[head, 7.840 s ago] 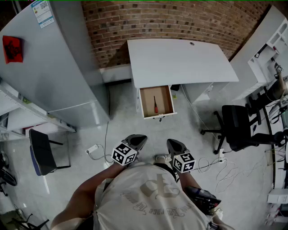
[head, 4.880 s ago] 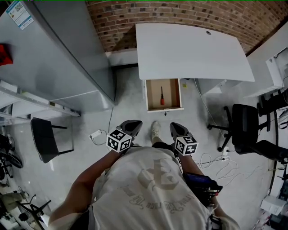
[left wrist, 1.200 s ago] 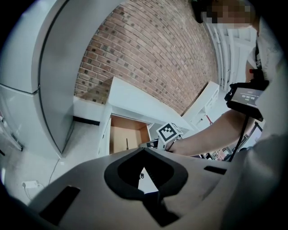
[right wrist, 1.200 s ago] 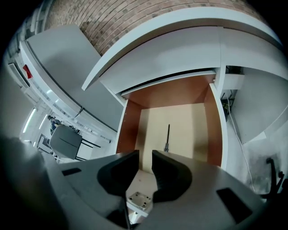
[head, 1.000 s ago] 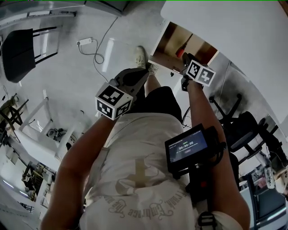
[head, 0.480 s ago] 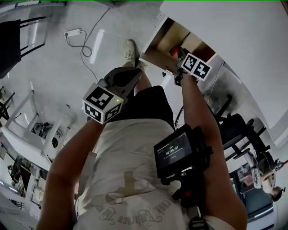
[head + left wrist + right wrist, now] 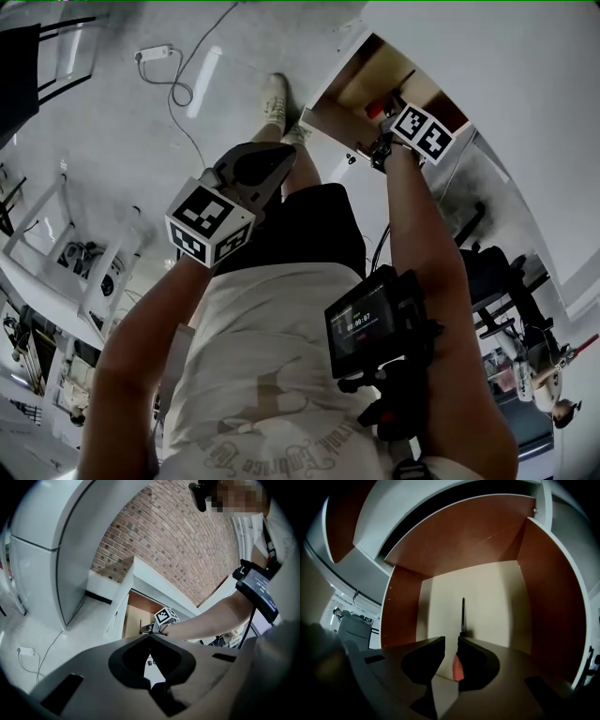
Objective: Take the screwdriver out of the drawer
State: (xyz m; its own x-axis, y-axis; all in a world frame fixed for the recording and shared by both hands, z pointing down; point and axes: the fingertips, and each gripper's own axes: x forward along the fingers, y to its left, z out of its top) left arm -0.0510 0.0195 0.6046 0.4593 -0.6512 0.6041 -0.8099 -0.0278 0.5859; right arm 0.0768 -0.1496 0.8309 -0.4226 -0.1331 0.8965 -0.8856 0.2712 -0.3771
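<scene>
The white flat-topped desk [image 7: 534, 84] stands with its wooden drawer [image 7: 405, 606] open: brown walls, pale floor. The right gripper [image 7: 451, 640] reaches into the drawer, its jaws parted by a narrow gap and clamped on nothing. The left gripper [image 7: 150, 637] is held well apart from the drawer, jaw tips closed together, empty. The red-handled, black-shafted screwdriver [image 7: 462, 616] lies flat on the drawer floor, its handle end in the gap between the right gripper's jaws, close against the right-hand one.

Count: 1 screwdriver [image 7: 463, 613], 1 drawer [image 7: 543, 602], 1 desk [image 7: 525, 80], 1 pwr strip [image 7: 152, 53], 2 grippers: left gripper [image 7: 150, 638], right gripper [image 7: 450, 643].
</scene>
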